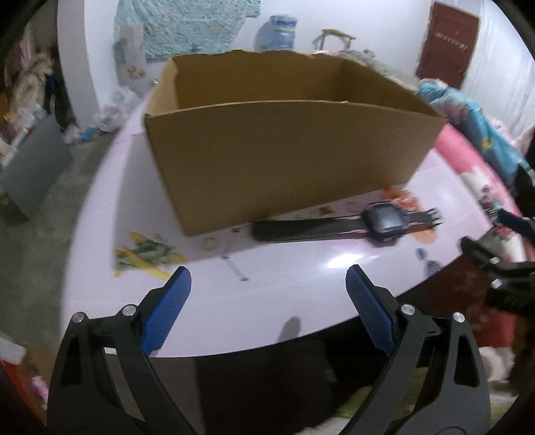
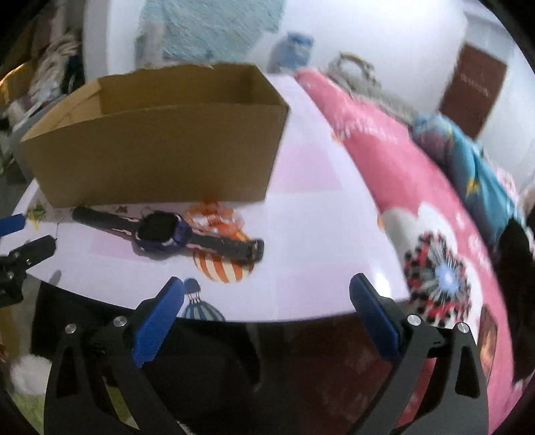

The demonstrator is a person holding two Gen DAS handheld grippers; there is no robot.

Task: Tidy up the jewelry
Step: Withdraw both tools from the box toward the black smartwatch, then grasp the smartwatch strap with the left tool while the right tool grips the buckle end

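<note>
Dark-strapped wristwatch with a blue-rimmed square face (image 2: 164, 232) lies flat on the glossy white patterned tabletop (image 2: 311, 241), just in front of the open brown cardboard box (image 2: 157, 154), at about eleven o'clock from the right gripper (image 2: 267, 294). Both grippers tilt downward near the tabletop's edge, jaws spread wide, nothing between them. The left gripper (image 1: 269, 284) seems, through blur, to sit beside the right.

White wall (image 1: 351, 20) behind, with patch of teal textured covering (image 1: 187, 26) and dark red door (image 1: 448, 43) at right. Pale glossy table (image 1: 301, 301) printed with pink squares and balloons. Pink patterned bedding (image 2: 401, 174) beside table. Grey floor (image 1: 43, 241) at left.
</note>
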